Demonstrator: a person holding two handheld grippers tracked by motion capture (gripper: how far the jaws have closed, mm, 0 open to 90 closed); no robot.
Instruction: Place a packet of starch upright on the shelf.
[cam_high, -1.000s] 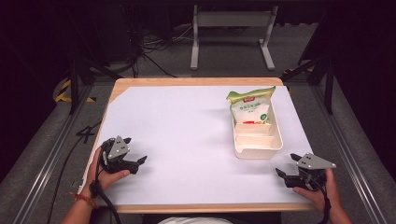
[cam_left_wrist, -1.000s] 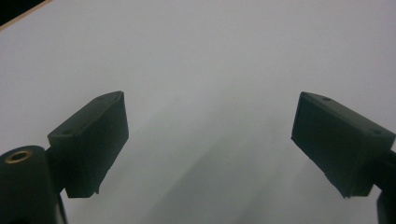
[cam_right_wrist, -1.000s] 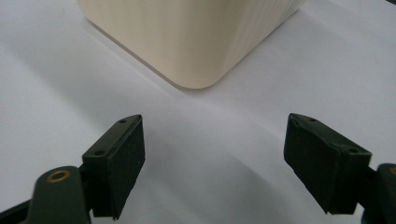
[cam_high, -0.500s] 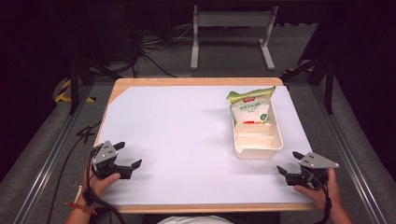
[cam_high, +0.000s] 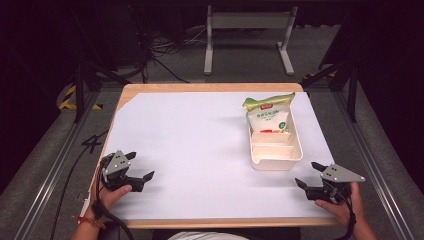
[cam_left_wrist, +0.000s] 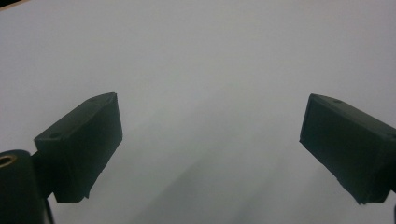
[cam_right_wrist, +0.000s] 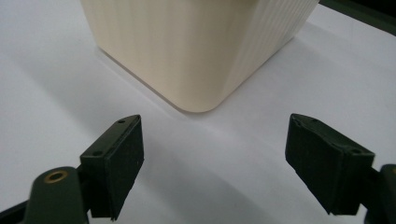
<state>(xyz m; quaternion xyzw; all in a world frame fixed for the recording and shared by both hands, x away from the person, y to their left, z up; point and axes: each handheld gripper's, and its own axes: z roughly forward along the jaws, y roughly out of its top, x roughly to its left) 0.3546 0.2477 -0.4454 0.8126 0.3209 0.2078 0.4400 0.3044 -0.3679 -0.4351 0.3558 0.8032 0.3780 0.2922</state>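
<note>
Nearest to us, at the front edge of the table (cam_high: 165, 95), we hold the left gripper (cam_high: 139, 167) near the left corner and the right gripper (cam_high: 309, 175) near the right corner. Both have their jaws spread wide and hold nothing. They are well apart from each other.

The cream tray (cam_high: 276, 150) stands on the white table cover, just beyond the right gripper and a little to its left, not touching it. The left gripper is far from the tray, across the table.

In the far compartment of the tray leans a snack bag (cam_high: 268, 114) with a green top, and its upper edge reaches over the far rim. The near compartments look empty.

The right gripper view shows a rounded corner of the tray (cam_right_wrist: 201, 46) close in front of the open jaws, with fine ribs on its outer wall, which the high view is too small to show. In the left gripper view the wide jaws have only the white cover between them.
</note>
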